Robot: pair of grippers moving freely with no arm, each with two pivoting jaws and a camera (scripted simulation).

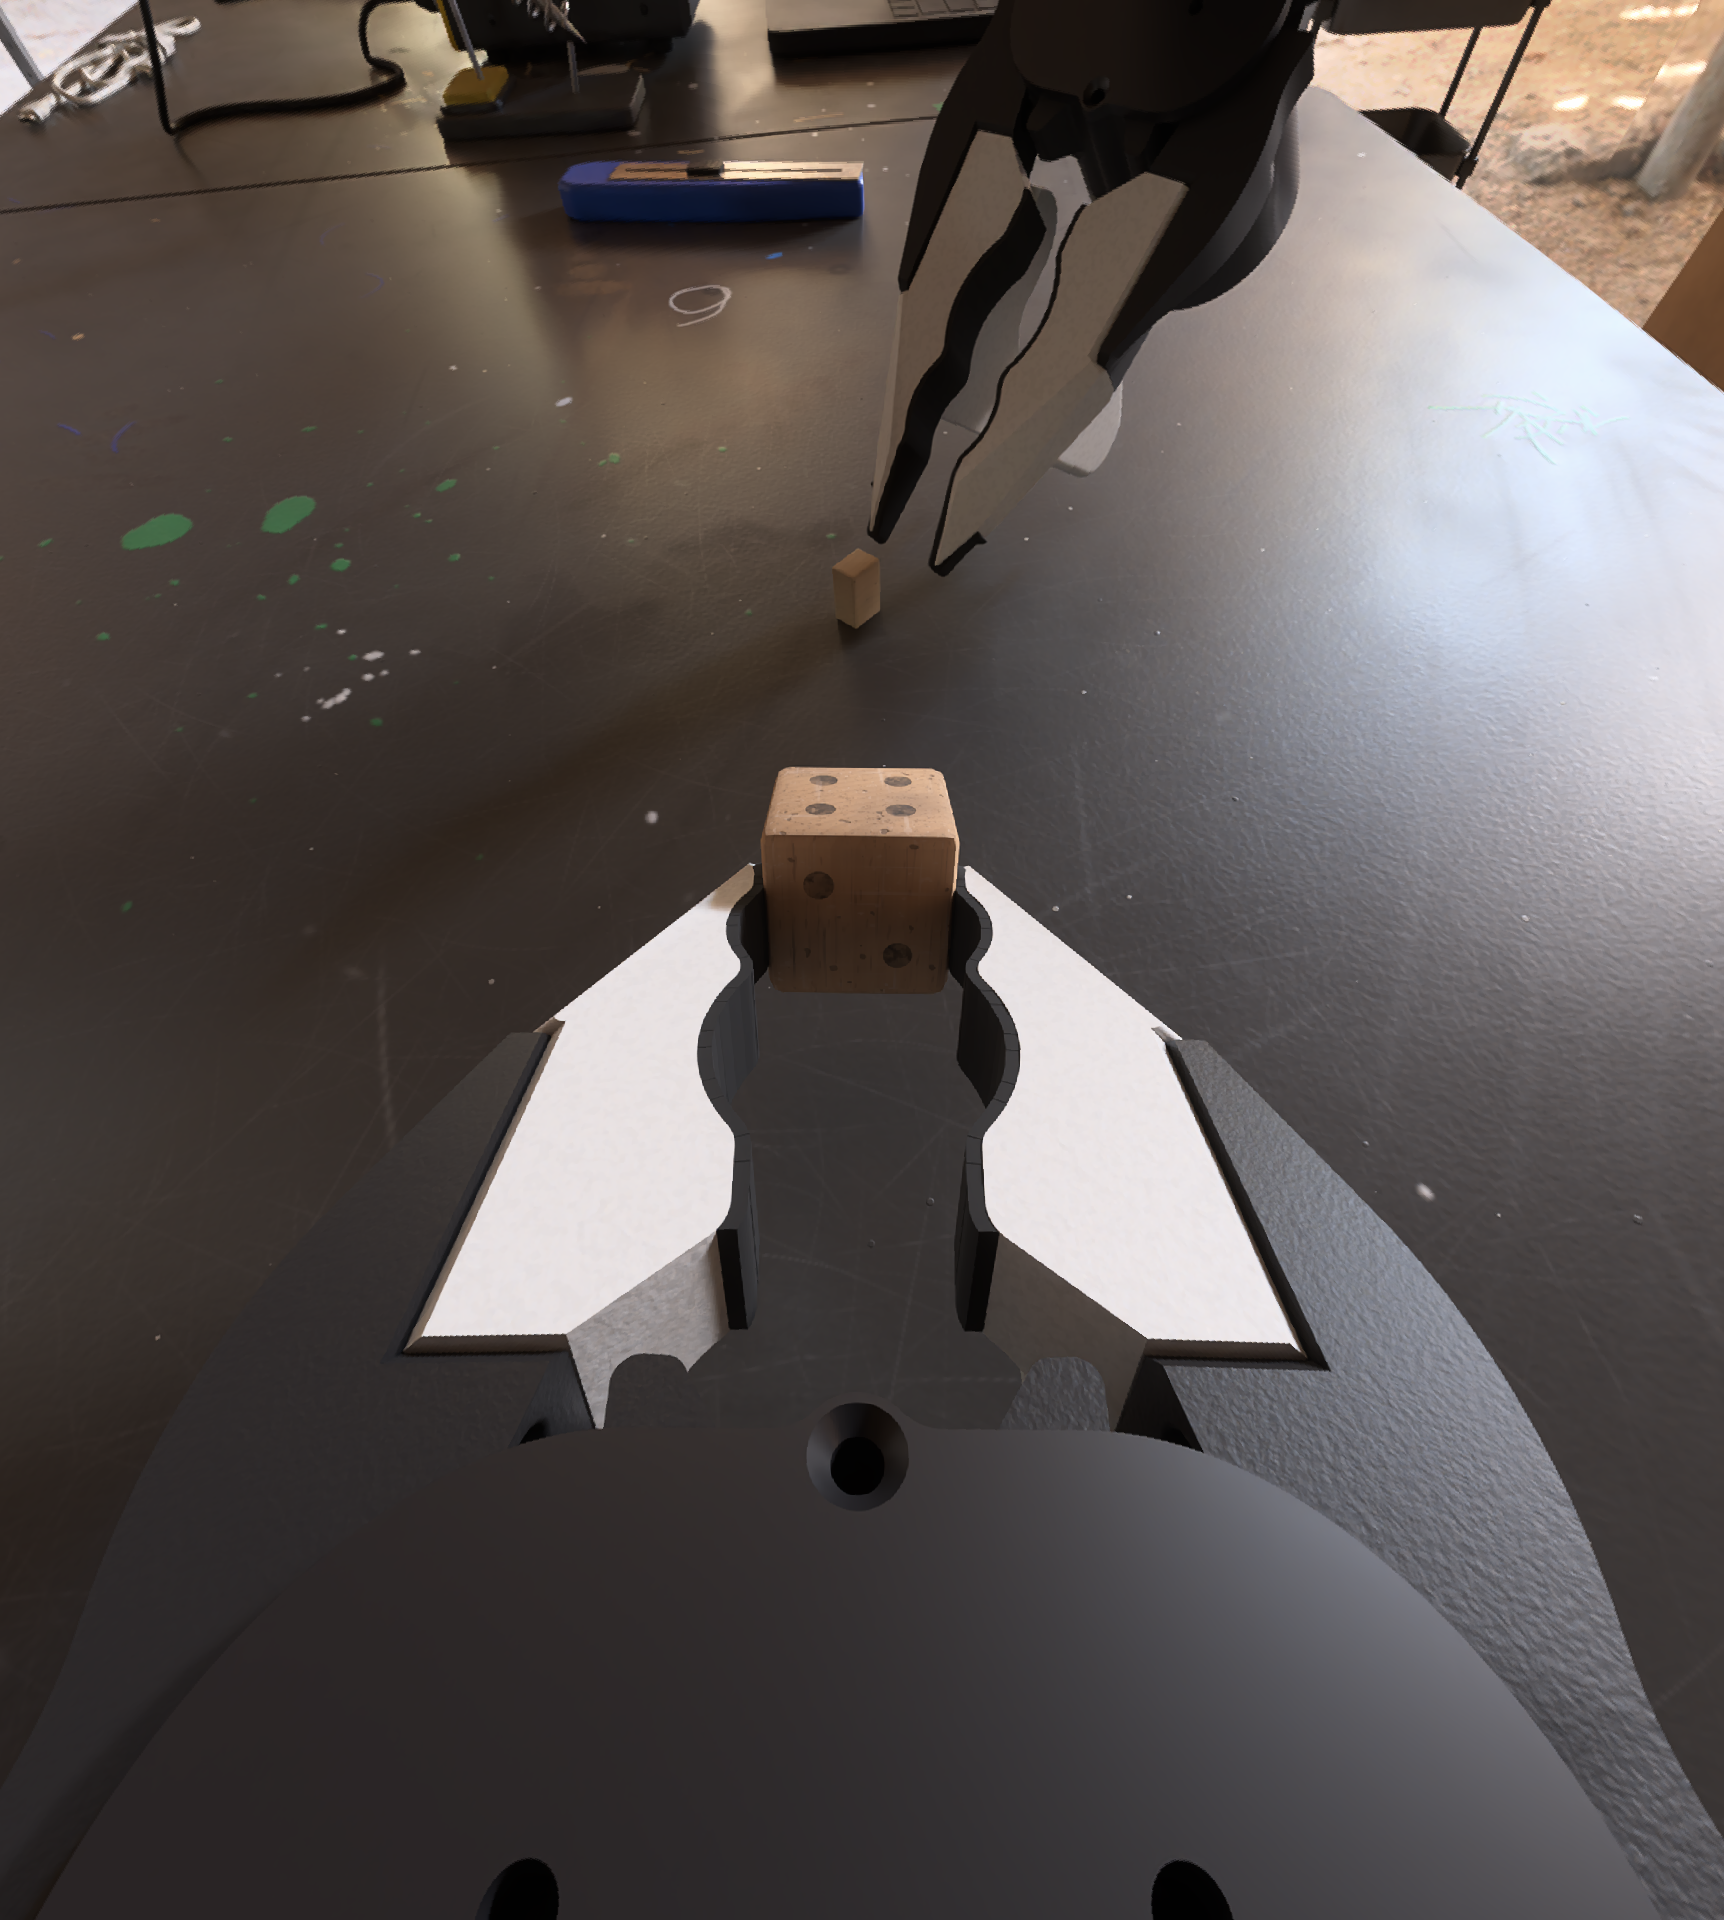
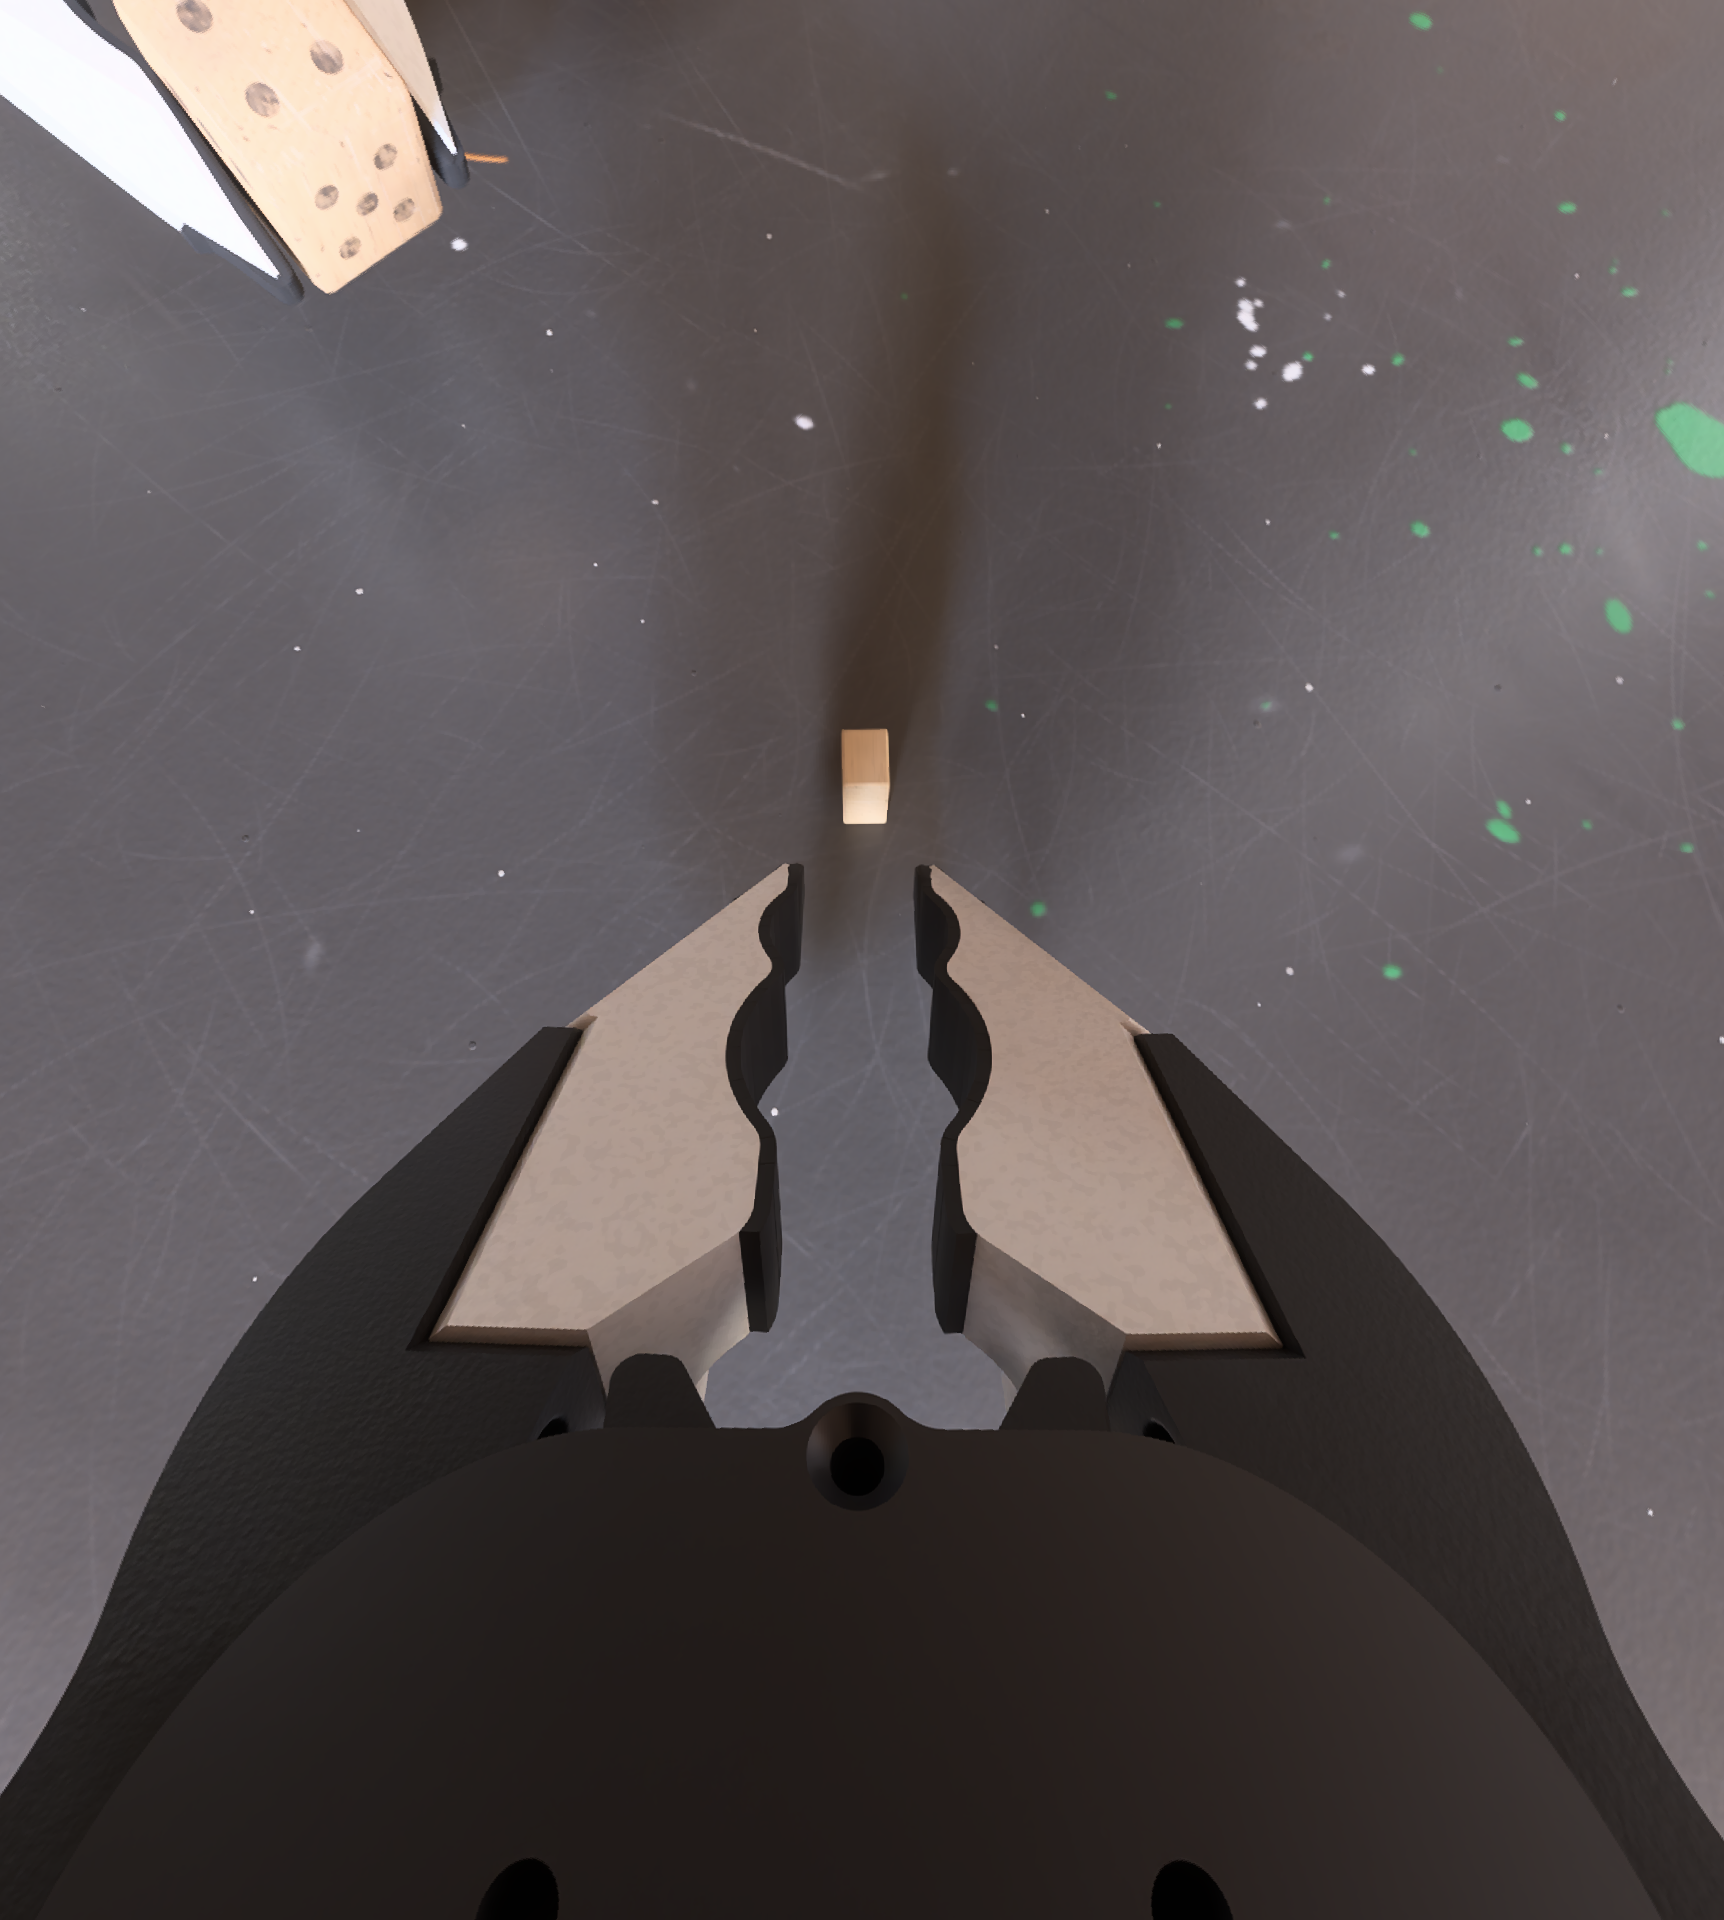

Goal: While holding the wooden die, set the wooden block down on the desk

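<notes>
step: release done, judged | left gripper clamps wooden die | right gripper jaws parted, empty | wooden block on desk just beyond its tips | next: retreat clear

My jaws gape, empty; wooden block rests on desk just beyond; wooden die upper left.

small white handwritten mark on the dark desk well ahead of the left gripper, faint green scribble ahead to its right, four dark pips atop the wooden die between its fingers, no legible print
</notes>
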